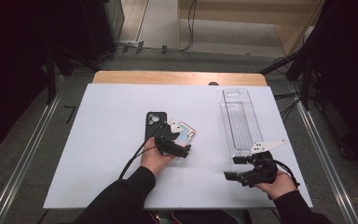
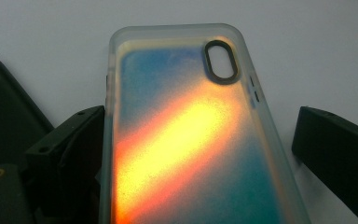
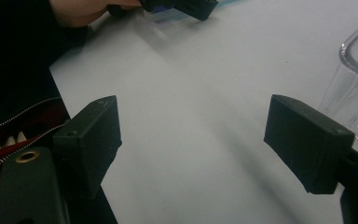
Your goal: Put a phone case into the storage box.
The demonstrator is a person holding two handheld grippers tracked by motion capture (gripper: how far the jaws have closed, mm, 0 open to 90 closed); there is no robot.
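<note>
**Iridescent case straddled, grip not yet made**

The iridescent phone case lies flat on the white table, left of the middle, with its camera cut-out at the far end. Just beside it on its left — touching or slightly overlapping, I cannot tell which — lies a black phone case. The left gripper is down over the near end of the iridescent case: its fingers stand spread, one close against the case's left edge, the other clear of the right edge, so nothing is pinched yet.

Well apart to the right, a clear plastic tray stands lengthwise on the table, seemingly with nothing in it. The right gripper rests at the tray's near end — its fingers spread wide over bare table, holding nothing.

As I judge it, the work is at its start: both cases are on the table. Left to do is closing on the iridescent case, lifting it and probably carrying it to the tray.
</note>
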